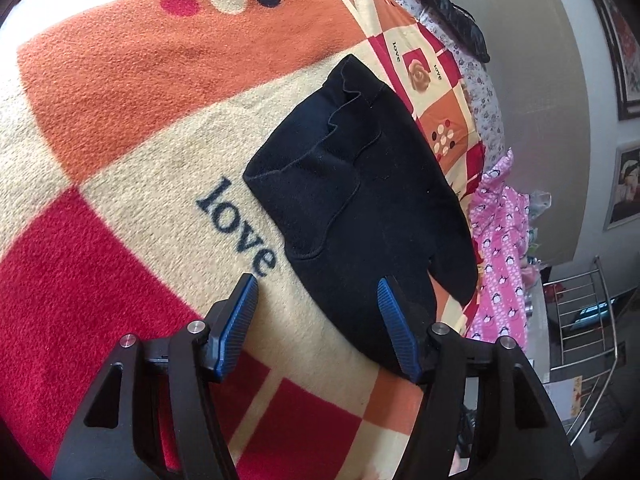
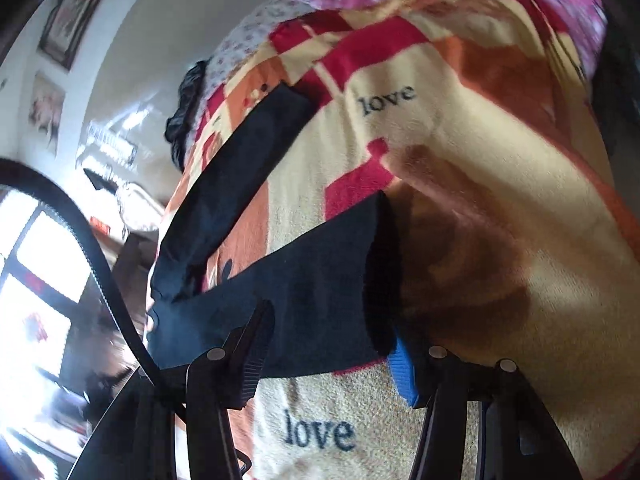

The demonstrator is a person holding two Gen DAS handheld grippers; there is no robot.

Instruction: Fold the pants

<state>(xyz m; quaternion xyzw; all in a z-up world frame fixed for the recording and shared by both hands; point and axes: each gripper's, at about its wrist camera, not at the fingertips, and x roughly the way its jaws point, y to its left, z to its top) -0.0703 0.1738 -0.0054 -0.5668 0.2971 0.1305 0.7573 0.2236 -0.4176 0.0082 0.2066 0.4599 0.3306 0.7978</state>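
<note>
One pair of black pants point(image 1: 360, 208) spread on checked blanket point(image 1: 120, 128), long axis running from near edge toward far edge; two legs splayed apart. Left tool point(image 1: 318, 322): released, nothing gripped. Right tool point(image 2: 332, 344): straddling one leg, grip uncertain.

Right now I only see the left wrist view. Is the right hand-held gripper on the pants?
Observer: Yes. One black pant leg lies across the gap between the right hand-held gripper's fingers. I cannot tell whether they clamp it.
Operator: Where is that leg's hem?
Observer: The hem sits right beside the blue pad, on the right of that view.
Operator: And the other leg?
Observer: The other leg lies apart on the blanket and meets the first at the left.
</note>
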